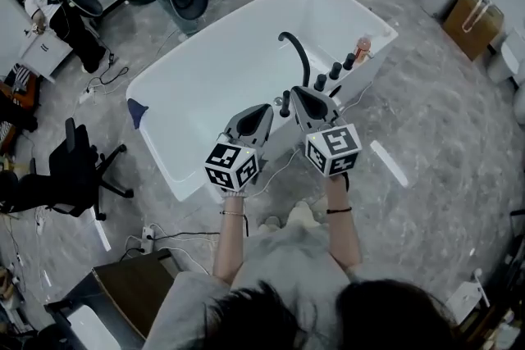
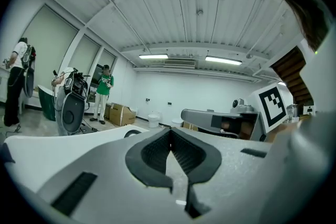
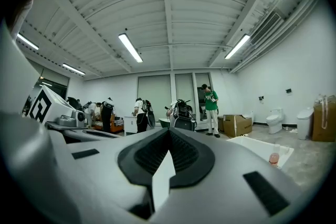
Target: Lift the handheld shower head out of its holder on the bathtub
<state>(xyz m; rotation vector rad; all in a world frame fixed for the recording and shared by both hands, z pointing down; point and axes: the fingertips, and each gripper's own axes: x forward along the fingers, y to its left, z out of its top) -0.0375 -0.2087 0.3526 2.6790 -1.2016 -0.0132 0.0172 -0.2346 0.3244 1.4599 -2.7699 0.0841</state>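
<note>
Both shut and empty, left hand-held gripper (image 1: 261, 115) and right hand-held gripper (image 1: 300, 96) hover mid-frame, reach stage; next, open around shower head (image 1: 285, 104).

We count one white rounded bathtub (image 1: 213, 70), one curved black spout (image 1: 297, 53), three black knobs (image 1: 335, 71), one slim black handheld shower head (image 1: 285, 104), one pinkish bottle (image 1: 363, 46), two brown cardboard boxes (image 1: 469, 22), one black office chair (image 1: 75, 168), and two grey marker-cube grippers, the left gripper (image 1: 264, 109) and the right gripper (image 1: 297, 93).
</note>
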